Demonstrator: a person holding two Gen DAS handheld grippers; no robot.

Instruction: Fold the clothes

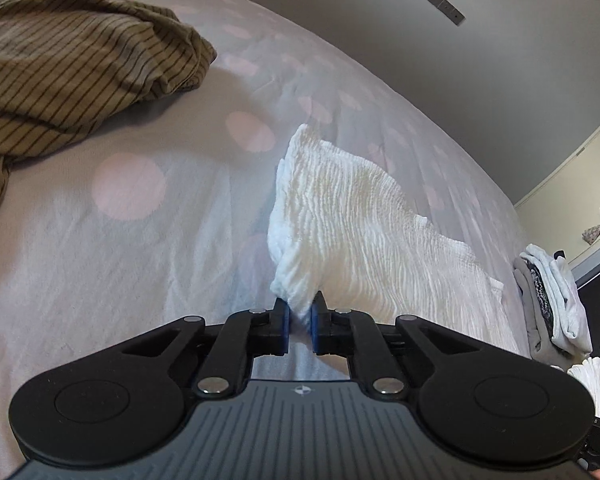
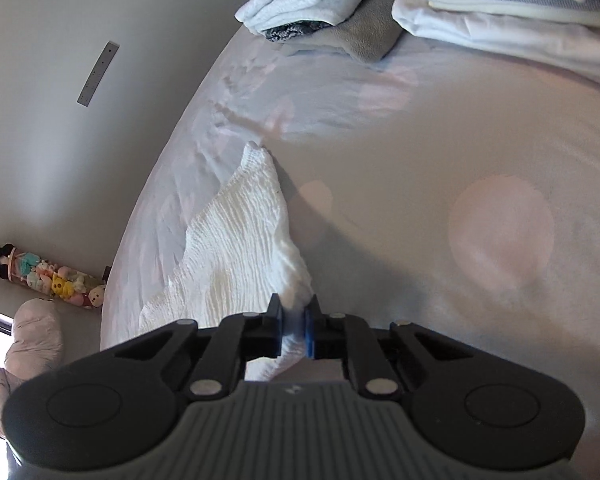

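Observation:
A white crinkled garment (image 1: 352, 216) lies on the bed, lifted at its near edge. My left gripper (image 1: 300, 320) is shut on one corner of it, the fabric pinched between the blue pads. In the right wrist view the same white garment (image 2: 244, 248) rises toward the camera, and my right gripper (image 2: 294, 324) is shut on another corner of it. The far tip of the cloth still rests on the sheet.
The bed's pale sheet with pink dots (image 1: 128, 188) spreads all around. An olive striped garment (image 1: 72, 60) lies crumpled at the far left. Folded clothes (image 2: 480, 4) are stacked at the bed's edge, seen also as a folded pile (image 1: 552, 300). Plush toys (image 2: 44, 276) line the wall.

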